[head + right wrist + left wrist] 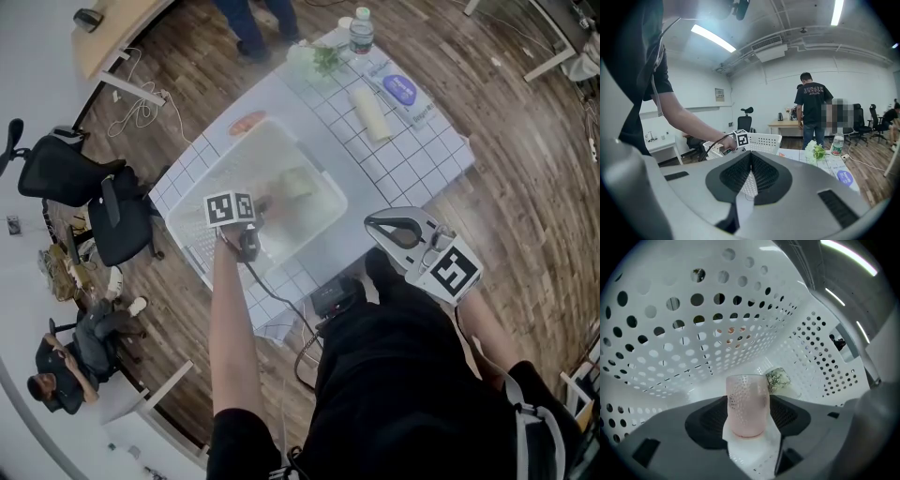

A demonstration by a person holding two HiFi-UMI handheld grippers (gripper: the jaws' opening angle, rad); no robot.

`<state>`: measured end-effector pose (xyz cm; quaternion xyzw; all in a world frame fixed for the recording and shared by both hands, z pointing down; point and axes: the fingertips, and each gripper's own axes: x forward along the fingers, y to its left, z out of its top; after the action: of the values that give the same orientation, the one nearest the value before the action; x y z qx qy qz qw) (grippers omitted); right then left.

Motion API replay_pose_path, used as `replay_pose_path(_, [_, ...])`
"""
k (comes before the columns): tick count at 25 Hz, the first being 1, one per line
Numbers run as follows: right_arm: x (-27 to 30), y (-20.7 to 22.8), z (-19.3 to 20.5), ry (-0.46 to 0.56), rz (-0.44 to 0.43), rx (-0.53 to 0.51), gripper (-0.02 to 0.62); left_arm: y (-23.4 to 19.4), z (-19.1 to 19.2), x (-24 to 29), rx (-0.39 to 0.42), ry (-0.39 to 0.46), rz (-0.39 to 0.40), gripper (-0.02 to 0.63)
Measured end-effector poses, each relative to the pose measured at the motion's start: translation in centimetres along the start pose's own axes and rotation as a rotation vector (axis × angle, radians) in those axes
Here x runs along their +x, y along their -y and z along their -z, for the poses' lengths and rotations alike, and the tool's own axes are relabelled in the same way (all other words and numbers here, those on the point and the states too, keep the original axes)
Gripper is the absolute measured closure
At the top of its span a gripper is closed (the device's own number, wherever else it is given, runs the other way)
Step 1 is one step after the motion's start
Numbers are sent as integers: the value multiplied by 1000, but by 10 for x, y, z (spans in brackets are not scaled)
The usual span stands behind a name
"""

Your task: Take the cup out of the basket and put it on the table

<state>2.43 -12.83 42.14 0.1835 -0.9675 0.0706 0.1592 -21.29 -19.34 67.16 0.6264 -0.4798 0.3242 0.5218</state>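
Reaching into the basket [670, 333] with the left tool [749, 405]
It is wide around the upright pink cup [747, 401]; the right tool [749, 177] is closed, empty.

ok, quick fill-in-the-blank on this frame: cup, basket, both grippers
1. The cup standing upright in the white basket is ___ in colour.
2. The left gripper has the cup ___ its open jaws.
3. The right gripper is outside the basket, jaws ___ and empty.
4. On the table, near the flowers, stands a water ___.
Missing words: pink; between; shut; bottle.
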Motion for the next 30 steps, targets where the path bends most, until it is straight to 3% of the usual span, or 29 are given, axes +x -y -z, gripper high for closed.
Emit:
replay_pose_path(9, [-2, 4, 1, -14, 5, 4, 580, 2, 4, 18, 64, -65, -23, 306])
replay_pose_path(21, [1, 3, 1, -22, 1, -9, 580, 4, 8, 20, 125, -75, -12, 299])
replay_pose_path(30, [6, -4, -4, -9, -12, -17, 580, 19, -7, -3, 191, 0, 5, 299])
